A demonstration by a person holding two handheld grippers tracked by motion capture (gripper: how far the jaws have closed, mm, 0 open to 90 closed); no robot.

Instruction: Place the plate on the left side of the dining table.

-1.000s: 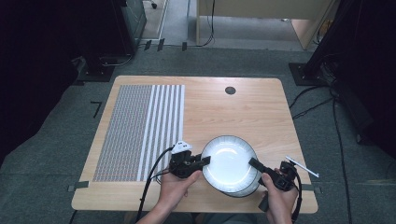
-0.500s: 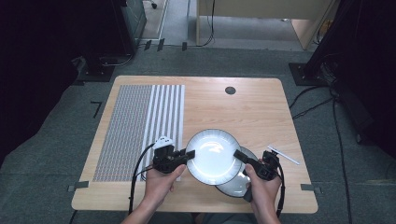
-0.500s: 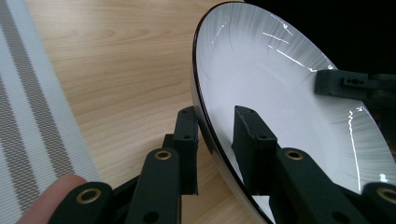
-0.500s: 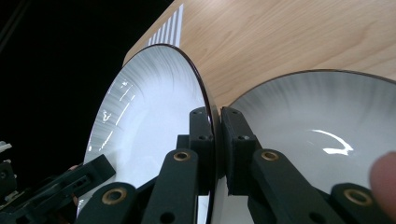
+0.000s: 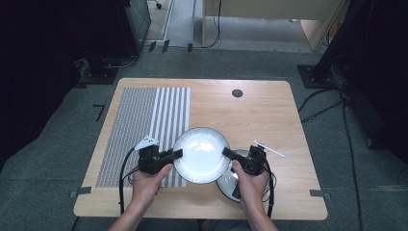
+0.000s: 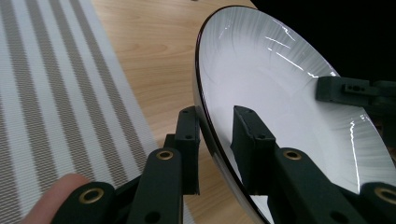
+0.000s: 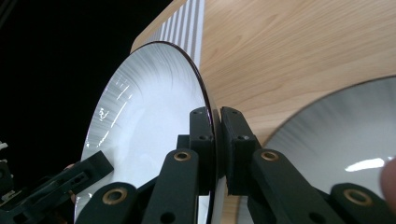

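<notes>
A white plate with a dark rim (image 5: 201, 155) hangs just above the table, held from both sides. My left gripper (image 5: 176, 153) is shut on its left rim, and in the left gripper view the two jaws clamp the plate's edge (image 6: 212, 140). My right gripper (image 5: 228, 153) is shut on the right rim, the plate's edge (image 7: 205, 100) pinched between its jaws. A second white plate (image 5: 230, 179) lies on the table beneath and to the right, also seen in the right gripper view as a pale disc (image 7: 345, 135).
A grey and white striped placemat (image 5: 144, 130) covers the table's left part, its edge under the raised plate. A small white stick (image 5: 269, 148) lies right of my right gripper. A dark round hole (image 5: 237, 93) sits near the wooden table's (image 5: 250, 115) far edge.
Both grippers have carried the upper plate to the left, off the lower plate, which has come into view at the right. The raised plate now overlaps the placemat's edge.
</notes>
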